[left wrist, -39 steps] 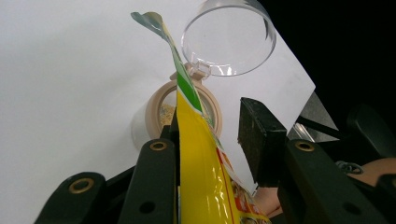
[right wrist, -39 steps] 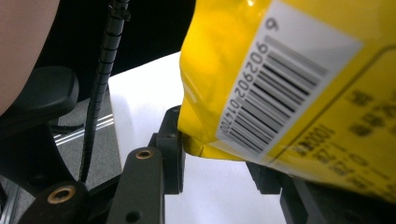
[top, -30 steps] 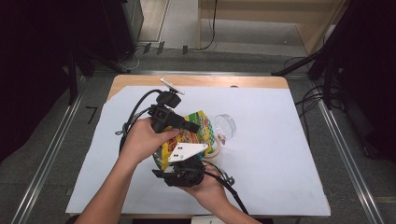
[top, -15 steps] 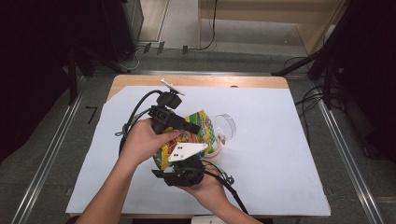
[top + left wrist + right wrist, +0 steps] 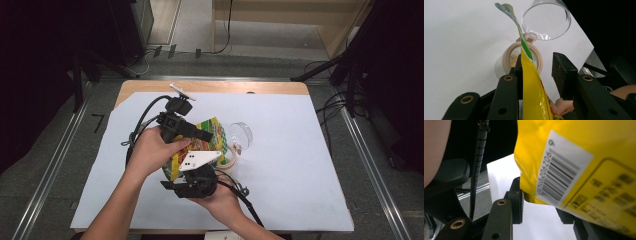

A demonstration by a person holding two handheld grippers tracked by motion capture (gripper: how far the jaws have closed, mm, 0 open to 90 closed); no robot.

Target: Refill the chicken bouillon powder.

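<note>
Currently a yellow snack bag point(image 5: 200, 142) is held up over the middle of the worktop point(image 5: 300, 165), between the two tongs. Left tongs point(image 5: 207, 135) sit at the bag's upper end, right tongs point(image 5: 192, 182) at its lower end, nearer the person.

Left gripper view: the bag point(image 5: 531, 85) stands edge-on in the left tongs' point(image 5: 537, 67) gap, lying against the left jaw. The right jaw stands clear of it, so those tongs are apart.

Right gripper view: the bag's barcode corner point(image 5: 564, 170) sits between the right tongs point(image 5: 541, 201). One jaw touches the bag's edge; the other is hidden behind the bag, so cannot tell if they are clamped.

Bag's long axis runs from the right tongs up toward the jar point(image 5: 521, 58), torn top end pointing away from the person, above the jar's beige rim. The jar stands just beyond the bag, its clear hinged lid point(image 5: 546, 20) flipped open on the far side.
</note>
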